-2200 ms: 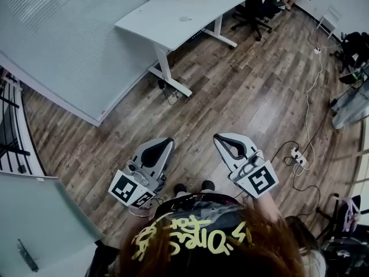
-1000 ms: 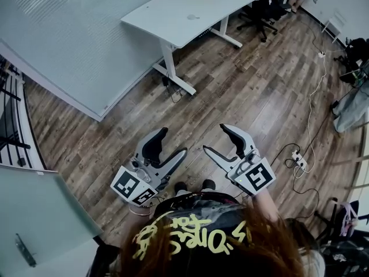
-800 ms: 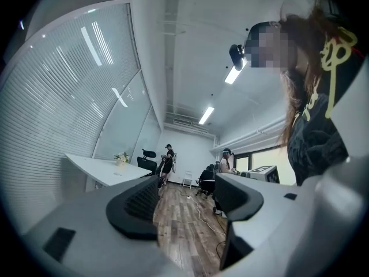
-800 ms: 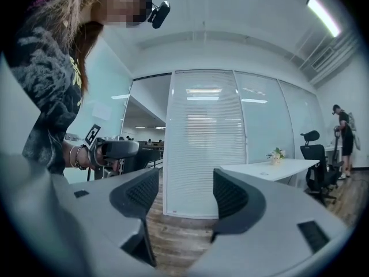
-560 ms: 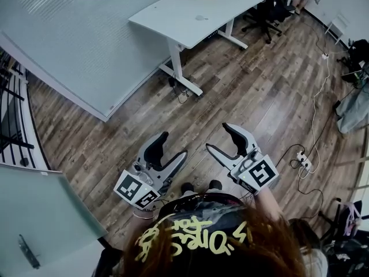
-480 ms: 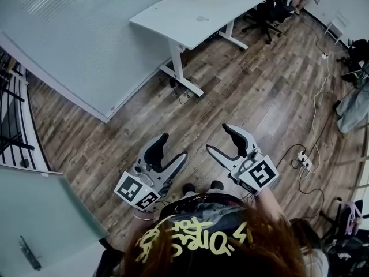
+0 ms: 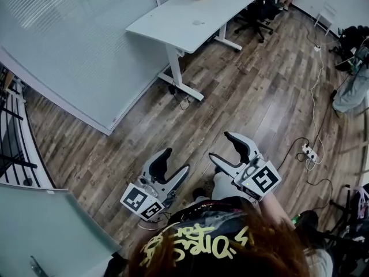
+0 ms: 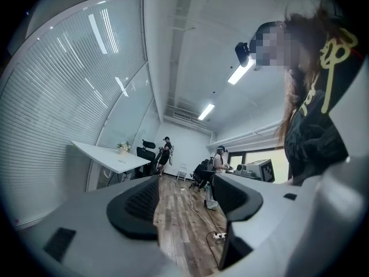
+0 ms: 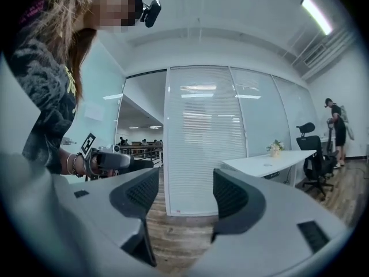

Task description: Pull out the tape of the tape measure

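— so, what's changed?
— two seconds back both tongs were pressed together. now the left gripper [image 7: 176, 160] and right gripper [image 7: 220, 146] stand spread, nothing between, low over the floor [image 7: 259, 91].
— and the tape measure?
— can't tell. a small round thing [image 7: 198, 22] lies on the desk [image 7: 167, 25], well apart, too small to name.

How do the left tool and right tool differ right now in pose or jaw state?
The left tool angles toward the person's right, and the right tool toward the left, so they converge. In the head view the left tool sits lower, closer to the body, than the right tool. The left tool's view looks down the wood floor; the right tool's view faces the white desk. Both are open, with nothing between the jaws.
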